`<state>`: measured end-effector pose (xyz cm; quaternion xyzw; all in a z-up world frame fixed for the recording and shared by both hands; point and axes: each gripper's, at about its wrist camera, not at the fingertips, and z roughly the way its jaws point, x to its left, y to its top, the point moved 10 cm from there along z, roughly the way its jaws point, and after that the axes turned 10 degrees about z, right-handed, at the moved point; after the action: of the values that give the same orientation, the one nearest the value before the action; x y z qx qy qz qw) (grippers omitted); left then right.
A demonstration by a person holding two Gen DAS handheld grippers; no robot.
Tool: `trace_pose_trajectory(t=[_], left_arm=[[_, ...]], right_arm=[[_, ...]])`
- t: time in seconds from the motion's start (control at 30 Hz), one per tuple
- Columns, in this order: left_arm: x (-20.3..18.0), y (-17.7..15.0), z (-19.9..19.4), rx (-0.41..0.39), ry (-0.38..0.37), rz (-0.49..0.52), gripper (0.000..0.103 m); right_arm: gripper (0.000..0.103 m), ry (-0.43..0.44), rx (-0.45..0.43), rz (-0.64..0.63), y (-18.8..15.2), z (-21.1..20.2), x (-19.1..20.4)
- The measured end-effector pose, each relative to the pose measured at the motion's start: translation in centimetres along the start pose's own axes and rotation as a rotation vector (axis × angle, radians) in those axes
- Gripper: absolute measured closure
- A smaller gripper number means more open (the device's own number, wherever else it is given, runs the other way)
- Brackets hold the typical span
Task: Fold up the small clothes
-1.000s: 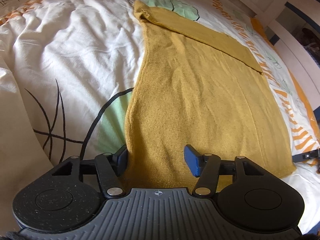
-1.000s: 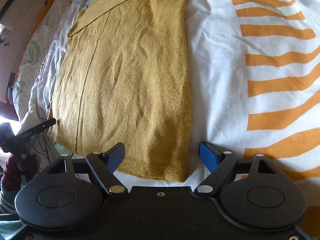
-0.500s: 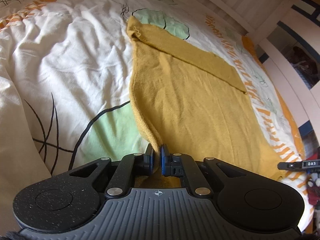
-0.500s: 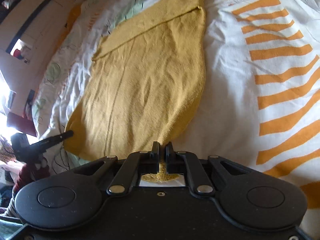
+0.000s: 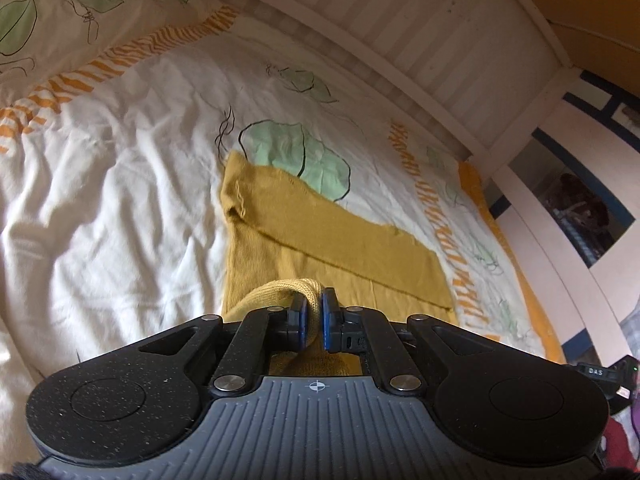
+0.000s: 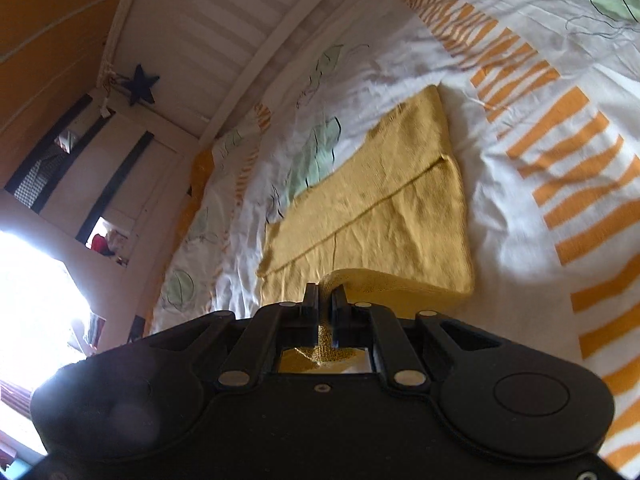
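Observation:
A mustard-yellow knit garment (image 5: 340, 244) lies on the bed, its far end folded over in a band. My left gripper (image 5: 313, 312) is shut on the garment's near left hem, which bunches between the blue pads. My right gripper (image 6: 325, 300) is shut on the near right hem of the same garment (image 6: 384, 208). Both hold the near edge lifted and carried over the part still lying flat, so the cloth curls back on itself.
The bed has a white duvet (image 5: 120, 184) with green leaves and orange stripes. A white slatted bed frame (image 5: 420, 40) runs along the far side. The other gripper's tip (image 5: 600, 372) shows at the right edge. A bright window (image 6: 28, 300) is at the left.
Both grippers went from open over the hem to shut on it. They then lifted the near edge and carried it forward toward the far end.

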<state>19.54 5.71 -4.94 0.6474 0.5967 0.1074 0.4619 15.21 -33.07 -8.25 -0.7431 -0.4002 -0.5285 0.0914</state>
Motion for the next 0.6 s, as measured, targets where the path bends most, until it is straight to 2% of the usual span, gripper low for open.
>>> trace_pose_trajectory(t=[0.3,0.43,0.6], left_arm=[[2.0,6.6,5.0,-0.078,0.019,-0.032,0.097],[3.3,8.5,8.3,-0.079,0.042,-0.044,0.097],[5.2,9.7,13.3,-0.036,0.068,-0.056,0.097]], right_arm=[[0.09,0.048,-0.135,0.006,7.7,4.4,0.7],[0.09,0.03,-0.155,0.012,10.6,7.5,-0.2],[0.09,-0.015,-0.168,0.029,13.5,11.6,-2.1]])
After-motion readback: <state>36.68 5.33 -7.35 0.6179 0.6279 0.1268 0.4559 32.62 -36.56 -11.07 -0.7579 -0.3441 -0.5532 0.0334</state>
